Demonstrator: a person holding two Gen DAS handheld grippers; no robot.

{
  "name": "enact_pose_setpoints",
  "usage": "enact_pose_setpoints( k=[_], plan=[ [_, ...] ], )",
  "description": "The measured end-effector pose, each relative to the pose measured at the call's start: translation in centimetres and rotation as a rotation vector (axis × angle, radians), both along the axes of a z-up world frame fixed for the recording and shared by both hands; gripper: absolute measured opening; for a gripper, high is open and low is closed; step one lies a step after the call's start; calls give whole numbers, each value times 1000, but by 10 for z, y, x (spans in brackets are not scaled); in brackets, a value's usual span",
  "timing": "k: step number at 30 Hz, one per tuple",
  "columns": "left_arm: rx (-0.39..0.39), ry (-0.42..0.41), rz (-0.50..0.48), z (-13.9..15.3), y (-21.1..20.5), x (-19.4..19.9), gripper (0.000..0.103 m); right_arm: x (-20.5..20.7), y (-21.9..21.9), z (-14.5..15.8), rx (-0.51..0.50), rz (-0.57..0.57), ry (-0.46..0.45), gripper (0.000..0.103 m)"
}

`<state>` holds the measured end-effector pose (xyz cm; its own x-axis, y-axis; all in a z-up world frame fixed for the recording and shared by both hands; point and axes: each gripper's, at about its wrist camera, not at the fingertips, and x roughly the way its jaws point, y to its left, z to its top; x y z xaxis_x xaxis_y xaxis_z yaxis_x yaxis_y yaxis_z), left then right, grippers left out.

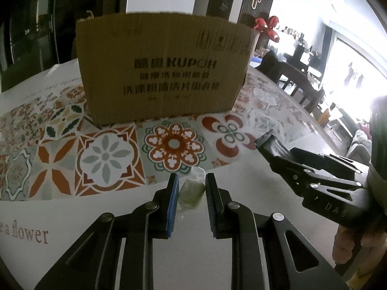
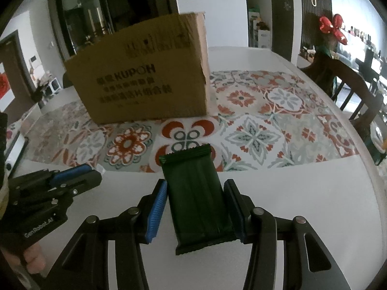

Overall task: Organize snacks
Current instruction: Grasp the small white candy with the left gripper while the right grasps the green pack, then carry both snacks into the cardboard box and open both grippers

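Observation:
A brown cardboard box (image 1: 162, 70) stands on the patterned table mat ahead of both grippers; it also shows in the right wrist view (image 2: 145, 79). My left gripper (image 1: 192, 181) is closed on a small clear-wrapped pale green snack (image 1: 191, 192), held above the white table. My right gripper (image 2: 196, 188) grips a dark green snack packet (image 2: 196, 198) between its blue pads. The right gripper also shows in the left wrist view (image 1: 264, 139), and the left gripper shows at the left of the right wrist view (image 2: 95, 169).
The tile-patterned mat (image 2: 266, 125) covers the white round table (image 2: 302, 193). Dark wooden chairs (image 2: 343, 89) stand beyond the table's right edge. A red bow decoration (image 2: 331, 26) sits at the far right.

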<state>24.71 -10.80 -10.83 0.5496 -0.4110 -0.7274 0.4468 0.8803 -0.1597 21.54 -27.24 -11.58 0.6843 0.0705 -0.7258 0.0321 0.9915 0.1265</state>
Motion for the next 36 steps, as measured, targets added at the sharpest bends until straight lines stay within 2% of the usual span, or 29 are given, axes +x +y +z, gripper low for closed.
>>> enact_pose_setpoints(
  k=[9, 19, 29, 36],
  plan=[
    [-7, -71, 2, 29, 5, -10, 23, -8, 7, 24, -11, 14, -53, 49],
    [-14, -196, 28, 70, 18, -14, 23, -10, 15, 61, -15, 30, -157, 49],
    [-26, -311, 56, 109, 28, -7, 23, 0, 21, 95, -13, 43, -240, 49],
    [-40, -356, 63, 133, 31, 8, 23, 13, 24, 122, -17, 54, -303, 49]
  ],
)
